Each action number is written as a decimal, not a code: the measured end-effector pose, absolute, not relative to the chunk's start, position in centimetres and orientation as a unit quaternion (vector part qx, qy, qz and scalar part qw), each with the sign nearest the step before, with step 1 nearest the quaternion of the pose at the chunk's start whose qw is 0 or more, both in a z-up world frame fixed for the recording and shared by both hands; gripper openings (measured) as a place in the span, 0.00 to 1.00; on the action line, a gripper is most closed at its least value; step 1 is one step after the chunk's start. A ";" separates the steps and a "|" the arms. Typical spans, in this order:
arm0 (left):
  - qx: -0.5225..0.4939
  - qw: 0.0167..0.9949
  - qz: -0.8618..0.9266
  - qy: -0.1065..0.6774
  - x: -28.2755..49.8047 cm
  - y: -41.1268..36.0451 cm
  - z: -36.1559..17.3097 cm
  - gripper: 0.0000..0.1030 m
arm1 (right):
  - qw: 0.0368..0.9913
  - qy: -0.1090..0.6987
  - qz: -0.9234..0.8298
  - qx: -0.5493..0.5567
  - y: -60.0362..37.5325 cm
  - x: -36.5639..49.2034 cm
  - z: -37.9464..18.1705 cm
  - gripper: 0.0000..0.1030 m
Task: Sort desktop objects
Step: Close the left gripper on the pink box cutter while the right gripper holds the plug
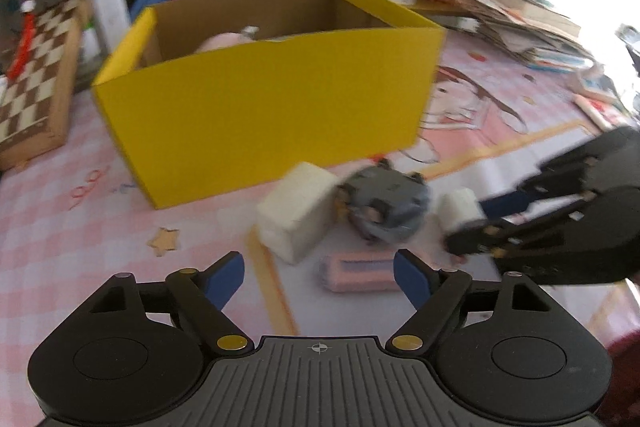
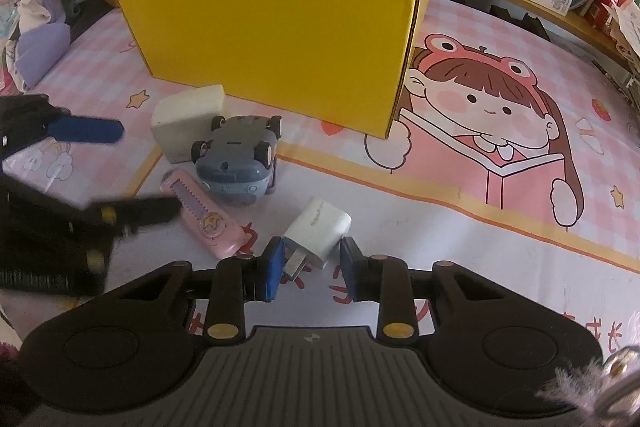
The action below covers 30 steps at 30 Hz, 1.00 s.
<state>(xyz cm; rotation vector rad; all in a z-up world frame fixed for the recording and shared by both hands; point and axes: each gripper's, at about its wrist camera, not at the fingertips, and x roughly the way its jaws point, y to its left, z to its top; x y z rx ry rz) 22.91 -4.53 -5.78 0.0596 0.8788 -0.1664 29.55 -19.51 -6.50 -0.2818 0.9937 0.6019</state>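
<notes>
I see a white charger plug (image 2: 318, 231), boxy with metal prongs, lying on the bench (image 2: 440, 195) mat in front of the yellow box (image 2: 280, 39). My right hand-held gripper (image 2: 310, 269) has clamped onto its prong end. My left hand-held gripper (image 1: 320, 273) hangs open over the pink utility knife (image 1: 358, 273).

Box (image 2: 280, 39) contents mostly hidden

right tongs (image 2: 309, 269) clamp the white charger (image 2: 320, 231) — yellow box (image 2: 280, 39) behind.
</notes>
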 end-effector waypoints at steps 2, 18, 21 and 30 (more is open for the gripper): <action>0.040 0.896 -0.095 0.432 23.0 -5.3 -6.2 0.81 | 0.826 0.468 0.285 -0.134 -19.5 29.6 -6.5 0.28; 0.036 0.885 -0.105 0.451 24.2 -7.3 -8.0 0.81 | 0.823 0.462 0.291 -0.155 -20.0 29.7 -6.6 0.27; 0.043 0.887 -0.103 0.449 24.3 -7.6 -8.1 0.81 | 0.824 0.462 0.289 -0.156 -20.1 29.7 -6.6 0.28; 0.049 0.894 -0.094 0.436 23.9 -7.4 -8.2 0.76 | 0.827 0.454 0.291 -0.160 -20.0 29.8 -6.4 0.41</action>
